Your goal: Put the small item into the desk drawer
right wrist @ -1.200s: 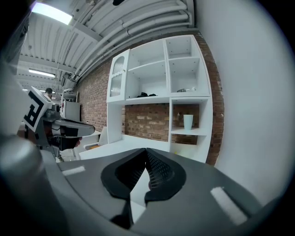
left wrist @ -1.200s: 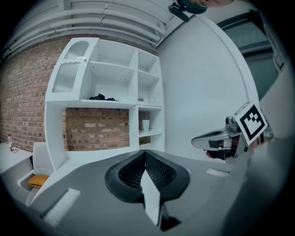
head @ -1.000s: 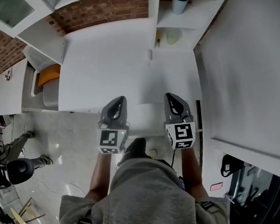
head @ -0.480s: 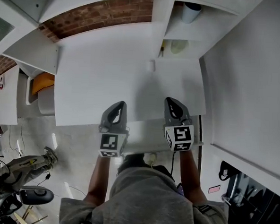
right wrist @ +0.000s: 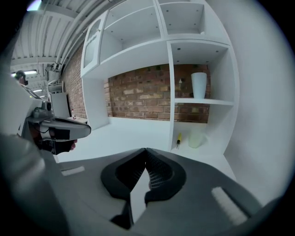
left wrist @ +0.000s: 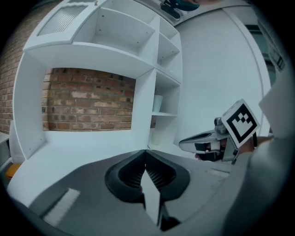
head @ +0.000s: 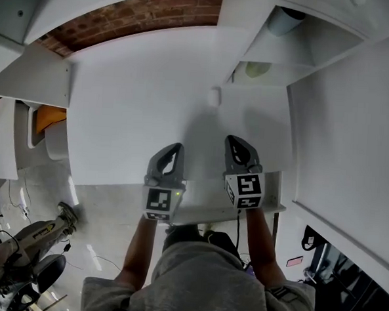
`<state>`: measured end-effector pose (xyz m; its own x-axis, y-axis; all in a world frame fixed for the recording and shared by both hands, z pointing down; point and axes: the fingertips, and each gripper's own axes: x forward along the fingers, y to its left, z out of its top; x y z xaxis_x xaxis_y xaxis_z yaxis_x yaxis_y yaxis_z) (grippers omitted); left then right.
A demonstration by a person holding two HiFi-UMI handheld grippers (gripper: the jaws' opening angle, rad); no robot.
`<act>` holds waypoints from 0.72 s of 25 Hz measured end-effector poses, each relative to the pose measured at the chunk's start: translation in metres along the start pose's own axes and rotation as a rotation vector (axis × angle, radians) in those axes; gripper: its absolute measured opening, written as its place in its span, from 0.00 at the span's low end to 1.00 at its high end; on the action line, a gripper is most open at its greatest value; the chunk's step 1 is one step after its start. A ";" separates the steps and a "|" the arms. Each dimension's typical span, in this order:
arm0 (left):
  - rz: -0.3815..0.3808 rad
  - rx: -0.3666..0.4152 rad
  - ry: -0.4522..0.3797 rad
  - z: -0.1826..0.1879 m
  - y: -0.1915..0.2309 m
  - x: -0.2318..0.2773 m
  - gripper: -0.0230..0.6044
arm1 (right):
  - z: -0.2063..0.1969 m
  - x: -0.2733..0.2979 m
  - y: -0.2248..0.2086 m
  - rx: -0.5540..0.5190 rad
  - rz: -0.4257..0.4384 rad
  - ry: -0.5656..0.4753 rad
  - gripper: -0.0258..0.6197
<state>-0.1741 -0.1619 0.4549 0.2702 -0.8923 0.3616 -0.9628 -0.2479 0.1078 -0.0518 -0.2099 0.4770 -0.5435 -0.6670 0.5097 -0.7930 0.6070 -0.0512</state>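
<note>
Left claw (left wrist: 145, 150) and right claw (right wrist: 145, 149) closed; small item (head: 214, 97) indistinct.

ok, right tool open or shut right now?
Shut and empty. In the right gripper view the right tool has its jaw tips touching, with nothing between them.

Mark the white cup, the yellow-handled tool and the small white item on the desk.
white cup (right wrist: 199, 85), right gripper view, middle of its side.
yellow-handled tool (right wrist: 179, 137), right gripper view, its handle.
small white item (head: 214, 97), head view, its top.
</note>
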 end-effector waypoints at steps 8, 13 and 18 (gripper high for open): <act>-0.036 -0.038 0.047 -0.034 0.010 0.035 0.06 | -0.022 0.049 -0.007 0.005 0.006 0.051 0.04; -0.036 -0.061 0.066 -0.055 0.016 0.048 0.06 | -0.033 0.071 -0.015 0.014 -0.007 0.081 0.04; -0.031 -0.070 0.061 -0.061 0.019 0.055 0.06 | -0.043 0.094 -0.020 0.045 0.009 0.121 0.16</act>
<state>-0.1768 -0.1928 0.5334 0.3020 -0.8594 0.4125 -0.9516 -0.2461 0.1840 -0.0750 -0.2663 0.5628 -0.5158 -0.6029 0.6087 -0.8011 0.5912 -0.0933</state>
